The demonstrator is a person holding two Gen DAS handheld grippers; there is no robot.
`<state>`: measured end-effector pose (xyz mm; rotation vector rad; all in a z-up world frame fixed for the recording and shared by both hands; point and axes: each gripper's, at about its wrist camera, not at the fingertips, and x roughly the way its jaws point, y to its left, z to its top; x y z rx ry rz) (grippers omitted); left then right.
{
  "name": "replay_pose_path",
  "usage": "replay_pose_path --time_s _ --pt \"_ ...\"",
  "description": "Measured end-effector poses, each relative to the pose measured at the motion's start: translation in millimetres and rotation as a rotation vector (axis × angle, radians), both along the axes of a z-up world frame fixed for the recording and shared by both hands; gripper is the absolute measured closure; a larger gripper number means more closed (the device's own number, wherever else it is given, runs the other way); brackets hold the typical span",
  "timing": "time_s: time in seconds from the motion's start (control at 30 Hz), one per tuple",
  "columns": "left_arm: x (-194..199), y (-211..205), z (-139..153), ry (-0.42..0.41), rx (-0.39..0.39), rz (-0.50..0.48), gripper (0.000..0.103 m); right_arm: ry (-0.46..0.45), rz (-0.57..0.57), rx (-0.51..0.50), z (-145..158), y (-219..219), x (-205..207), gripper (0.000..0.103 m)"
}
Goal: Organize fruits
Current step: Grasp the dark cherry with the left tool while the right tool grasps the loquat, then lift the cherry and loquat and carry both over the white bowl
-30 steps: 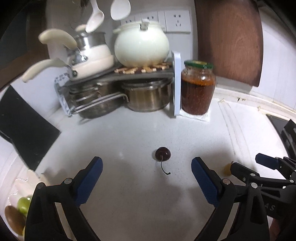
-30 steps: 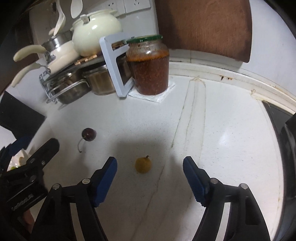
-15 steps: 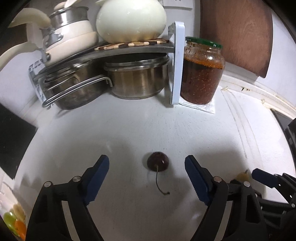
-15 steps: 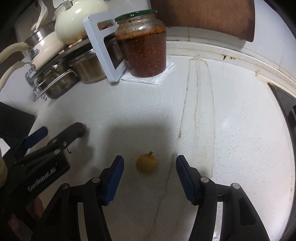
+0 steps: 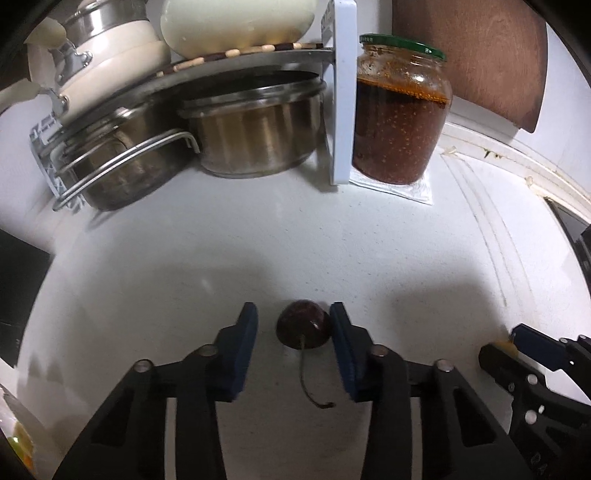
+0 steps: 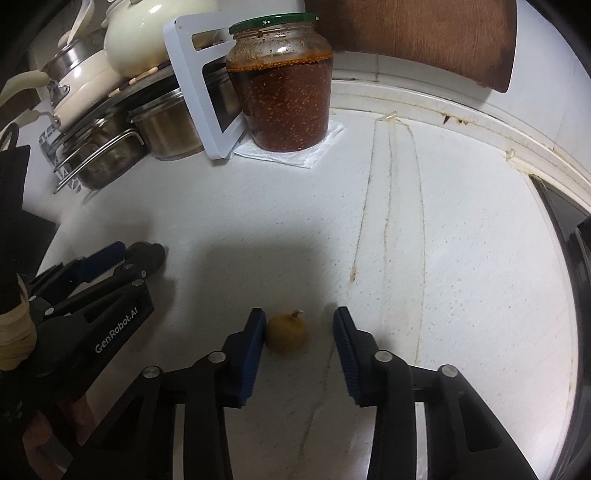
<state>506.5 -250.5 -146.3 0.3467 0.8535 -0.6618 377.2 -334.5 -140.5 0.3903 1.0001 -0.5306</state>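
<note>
The left gripper (image 5: 293,325) is sitting partly open around the cherry (image 5: 303,328), its right pad touching it. The right gripper (image 6: 299,328) is bracketing the yellow fruit (image 6: 286,332), partly open. Farther back, a jar (image 6: 284,85) is standing at the bench's (image 6: 461,258) rear edge.

From my right wrist view, the left gripper (image 6: 122,254) hides the cherry. In my left view, the yellow fruit (image 5: 504,346) is mostly covered by the right gripper (image 5: 517,345), and the cream pot (image 5: 236,22) is cropped.
</note>
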Motion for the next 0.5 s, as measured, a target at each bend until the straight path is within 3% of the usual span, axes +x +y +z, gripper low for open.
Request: replay_pose_path --time_s 0.17,0.5 --pt "-5.0 -4.0 1.3 -0.014 0.011 -0.004 0.074 -0.021 0.002 -0.003 -0.8 -6.2 -4.1 0.078" --pt "-23.2 3.4 13.0 -0.048 -0.012 -0.009 0.074 -0.097 -0.001 0.078 -2.2 -20.9 -16.6 0.079"
